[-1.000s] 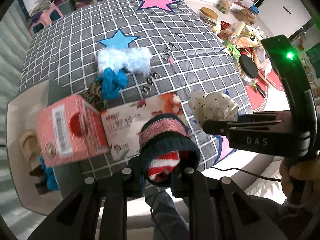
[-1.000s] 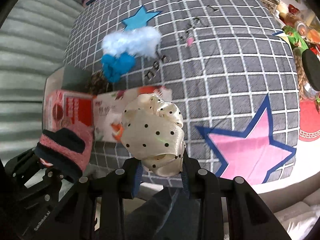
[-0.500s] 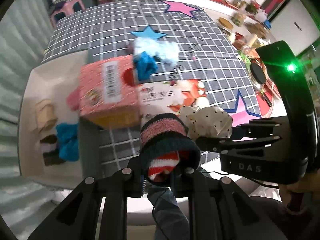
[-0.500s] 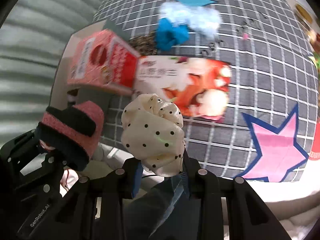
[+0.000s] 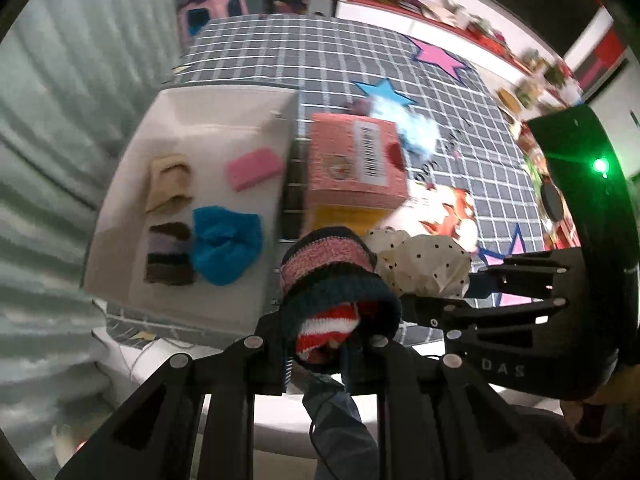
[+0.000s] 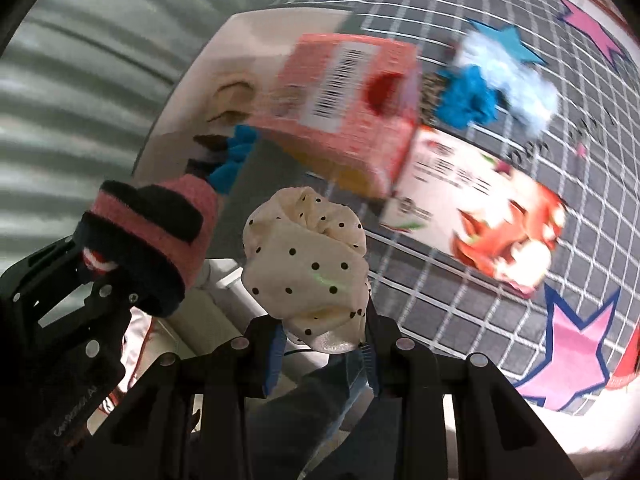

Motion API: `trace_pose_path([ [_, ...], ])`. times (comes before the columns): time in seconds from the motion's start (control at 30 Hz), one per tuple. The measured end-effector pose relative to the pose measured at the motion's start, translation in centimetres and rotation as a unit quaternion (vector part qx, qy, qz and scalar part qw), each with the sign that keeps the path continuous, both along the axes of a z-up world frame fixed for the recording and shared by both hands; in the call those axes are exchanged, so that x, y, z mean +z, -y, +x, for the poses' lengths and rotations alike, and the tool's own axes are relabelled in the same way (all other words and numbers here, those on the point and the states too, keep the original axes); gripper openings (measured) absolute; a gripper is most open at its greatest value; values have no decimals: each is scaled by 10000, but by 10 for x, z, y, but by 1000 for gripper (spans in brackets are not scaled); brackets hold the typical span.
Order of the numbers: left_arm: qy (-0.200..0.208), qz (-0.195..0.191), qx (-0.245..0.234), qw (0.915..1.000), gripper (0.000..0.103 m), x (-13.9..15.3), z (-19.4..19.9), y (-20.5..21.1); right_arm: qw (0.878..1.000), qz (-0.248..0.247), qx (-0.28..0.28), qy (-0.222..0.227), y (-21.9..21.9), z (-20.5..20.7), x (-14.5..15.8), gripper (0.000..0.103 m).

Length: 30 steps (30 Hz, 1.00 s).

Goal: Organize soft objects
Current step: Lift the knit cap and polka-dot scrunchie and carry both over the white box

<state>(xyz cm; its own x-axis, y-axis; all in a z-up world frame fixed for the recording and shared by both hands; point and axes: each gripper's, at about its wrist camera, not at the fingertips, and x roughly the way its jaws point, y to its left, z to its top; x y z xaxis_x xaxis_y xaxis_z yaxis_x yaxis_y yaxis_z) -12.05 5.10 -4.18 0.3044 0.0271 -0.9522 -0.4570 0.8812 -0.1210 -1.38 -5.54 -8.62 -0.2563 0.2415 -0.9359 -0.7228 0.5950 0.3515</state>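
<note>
L wrist view: knit sock roll (image 5: 336, 280) clamped betw. jaws of left gripper (image 5: 326, 354), held just off tray (image 5: 208, 120) edge; blue cloth (image 5: 226, 244), pink pad (image 5: 254, 168) seen inside tray.

R wrist view: polka-dot scrunchie (image 6: 308, 260) pinched betw. jaws of right gripper (image 6: 324, 354), bulk protruding fwd, held beside tissue pack (image 6: 472, 204), near pink box (image 6: 348, 100).

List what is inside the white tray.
In the white tray lie a pink sponge, beige cloth, blue knit and striped brown-lilac piece. Its right edge is hidden behind the held sock.
</note>
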Motion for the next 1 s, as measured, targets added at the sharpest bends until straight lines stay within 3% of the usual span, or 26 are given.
trace_pose_path([
  [0.47,165,97,1121,9935,20,9,-40,-57,9967,219,758,169,-63,-23,24,35],
  [1.0,113,264,1813,9830,20,7,-16,-117,9943,517,838,415,-136,3,51,35],
])
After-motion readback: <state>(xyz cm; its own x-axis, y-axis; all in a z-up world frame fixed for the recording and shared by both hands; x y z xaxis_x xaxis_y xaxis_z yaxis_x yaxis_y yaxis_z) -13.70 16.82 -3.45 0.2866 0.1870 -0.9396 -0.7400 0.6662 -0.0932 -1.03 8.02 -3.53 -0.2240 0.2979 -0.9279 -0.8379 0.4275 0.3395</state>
